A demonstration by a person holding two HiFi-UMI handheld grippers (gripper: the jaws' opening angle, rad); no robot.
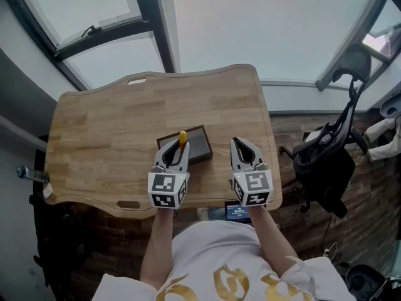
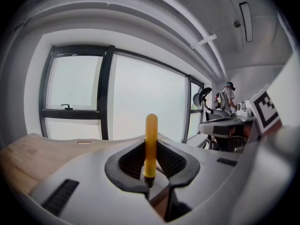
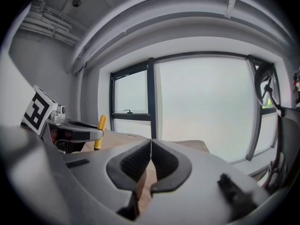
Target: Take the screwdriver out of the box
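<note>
The left gripper (image 1: 176, 149) pinches the screwdriver (image 2: 151, 139) low on its yellow handle, which stands upright between the jaws, over the near left corner of the box (image 1: 199, 144). The right gripper (image 1: 245, 148), jaws pressed together on nothing, hovers just right of the box. The grasp looks made. Whether the tip has cleared the box cannot be told, and carrying it away remains.

The scene holds one wooden table (image 1: 113, 130), one dark box (image 1: 197, 144) and one yellow-handled screwdriver (image 1: 182, 137). There are two grippers, the left gripper (image 1: 178, 148) and the right gripper (image 1: 242, 146). One black chair (image 1: 326, 155) stands aside, and there is possibly one small lit screen (image 1: 237, 211).
</note>
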